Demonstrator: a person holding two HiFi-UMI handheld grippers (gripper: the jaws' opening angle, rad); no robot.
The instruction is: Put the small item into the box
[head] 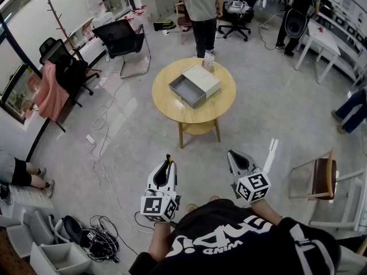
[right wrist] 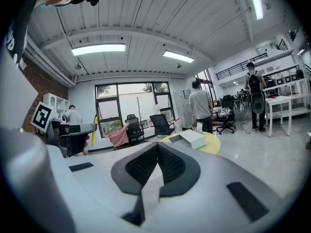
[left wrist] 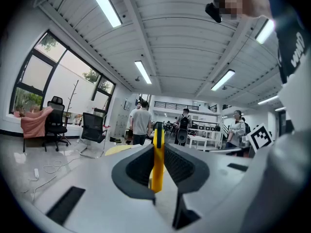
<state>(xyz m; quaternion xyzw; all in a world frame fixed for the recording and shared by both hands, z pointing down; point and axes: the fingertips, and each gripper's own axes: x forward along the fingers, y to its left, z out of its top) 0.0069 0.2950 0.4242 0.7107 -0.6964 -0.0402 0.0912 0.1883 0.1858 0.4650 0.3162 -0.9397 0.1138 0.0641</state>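
Note:
A pale box (head: 202, 79) with a grey drawer (head: 187, 90) pulled out lies on the round wooden table (head: 221, 105), well ahead of both grippers. My left gripper (head: 167, 166) is held low in front of me, shut on a thin yellow item (head: 168, 160). In the left gripper view the yellow item (left wrist: 157, 161) stands upright between the dark pads of the left gripper (left wrist: 158, 152). My right gripper (head: 231, 154) is beside it, shut with nothing in it. The right gripper view shows the right gripper (right wrist: 156, 155) with its pads closed together and the box (right wrist: 193, 139) far off.
A person (head: 202, 10) stands just behind the table, beside a small upright card (head: 209, 61). A black office chair (head: 123, 39) is at the back left. Cables (head: 106, 142) trail over the floor at left. A wooden chair (head: 322, 179) stands at right.

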